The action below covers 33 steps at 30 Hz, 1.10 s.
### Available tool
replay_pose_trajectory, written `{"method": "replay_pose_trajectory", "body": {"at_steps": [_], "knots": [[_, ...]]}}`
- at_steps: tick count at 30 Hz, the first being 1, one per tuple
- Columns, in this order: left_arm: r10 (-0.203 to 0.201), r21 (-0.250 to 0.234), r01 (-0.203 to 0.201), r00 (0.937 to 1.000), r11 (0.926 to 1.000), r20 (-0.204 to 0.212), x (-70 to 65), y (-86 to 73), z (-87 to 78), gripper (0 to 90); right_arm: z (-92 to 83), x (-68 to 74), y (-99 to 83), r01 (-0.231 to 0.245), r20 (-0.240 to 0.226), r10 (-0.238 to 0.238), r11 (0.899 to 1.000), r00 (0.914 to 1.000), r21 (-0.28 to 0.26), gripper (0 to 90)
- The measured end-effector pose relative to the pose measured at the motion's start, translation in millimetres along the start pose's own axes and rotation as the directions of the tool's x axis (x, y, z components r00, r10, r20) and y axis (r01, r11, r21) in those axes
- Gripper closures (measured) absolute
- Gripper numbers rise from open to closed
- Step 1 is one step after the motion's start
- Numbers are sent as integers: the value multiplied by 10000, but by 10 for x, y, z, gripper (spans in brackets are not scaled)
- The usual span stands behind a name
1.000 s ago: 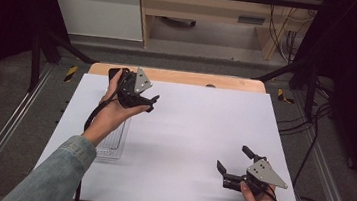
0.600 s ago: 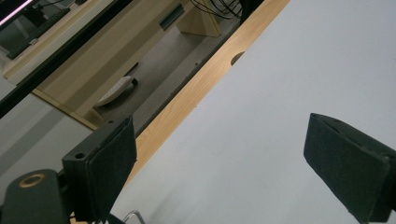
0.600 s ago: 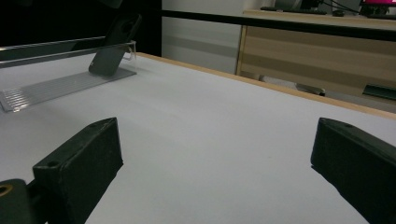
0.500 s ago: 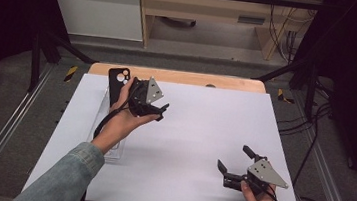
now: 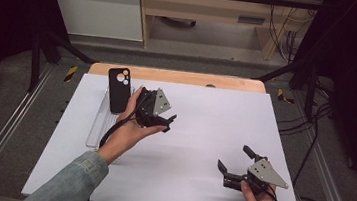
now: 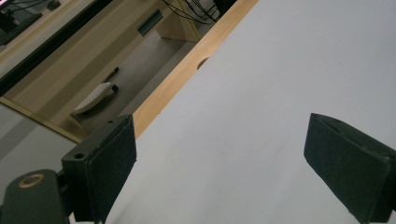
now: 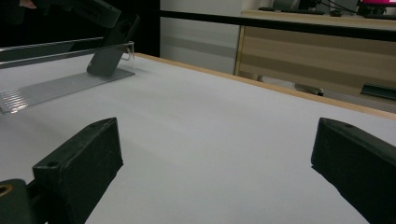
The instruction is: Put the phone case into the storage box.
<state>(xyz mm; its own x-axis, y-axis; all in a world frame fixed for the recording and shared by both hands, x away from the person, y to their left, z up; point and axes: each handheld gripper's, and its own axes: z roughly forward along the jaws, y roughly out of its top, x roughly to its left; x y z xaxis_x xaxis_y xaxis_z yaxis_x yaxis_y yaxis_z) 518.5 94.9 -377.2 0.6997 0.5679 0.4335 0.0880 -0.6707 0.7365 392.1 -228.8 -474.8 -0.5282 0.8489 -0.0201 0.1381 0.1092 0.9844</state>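
Observation:
A black phone case [image 5: 118,89] with camera cut-outs leans upright at the far end of a clear plastic stand [image 5: 97,122] on the left of the white table. My left gripper [image 5: 168,123] hangs just right of the case, held by a hand in a denim sleeve. Its jaws stand wide apart over bare table in the left gripper view [image 6: 224,172]. My right gripper [image 5: 234,158] rests low near the front right corner, open and empty [image 7: 215,172]. From there the phone case [image 7: 109,46] and the stand [image 7: 60,86] show at far left.
The white table top [image 5: 215,114] has a wooden strip [image 5: 179,77] along its far edge. Beyond it stand a wooden desk [image 5: 211,13] and a white cabinet [image 5: 96,6]. Cables [image 5: 308,139] trail on the floor at the right.
My left gripper has drawn back to the right and toward the person, away from the phone case, which now stands uncovered on the stand. The right gripper has stayed put.

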Motion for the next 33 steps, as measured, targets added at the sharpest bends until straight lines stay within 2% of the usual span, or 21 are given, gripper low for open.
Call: {"method": "replay_pose_trajectory", "body": {"at_steps": [8, 15, 23, 27, 33], "knots": [[-86, -170, 91, 9996, 9998, 277, -153, 0, -1, 87, 0, 2, 0, -24, -31, 24, 10000, 10000, 18, 22], [-85, -165, 92, 9991, 9998, 410, -216, 3, 2, 83, -2, 0, 0, -28, -37, 28, 10000, 10000, 18, 22], [-345, -141, 354, 9976, 9993, 595, -275, -63, 0, 78, -3, -1, 1, 10, -13, -10, 10000, 10000, 26, 21], [-575, -253, 597, 9952, 9979, 787, -329, -91, -10, 69, -6, -3, 2, 8, 1, -8, 10000, 10000, 16, 22], [-721, -321, 759, 9918, 9966, 1052, -421, -116, -41, 67, -12, -7, 2, 28, 116, -28, 10000, 9999, 7, 20]]}}
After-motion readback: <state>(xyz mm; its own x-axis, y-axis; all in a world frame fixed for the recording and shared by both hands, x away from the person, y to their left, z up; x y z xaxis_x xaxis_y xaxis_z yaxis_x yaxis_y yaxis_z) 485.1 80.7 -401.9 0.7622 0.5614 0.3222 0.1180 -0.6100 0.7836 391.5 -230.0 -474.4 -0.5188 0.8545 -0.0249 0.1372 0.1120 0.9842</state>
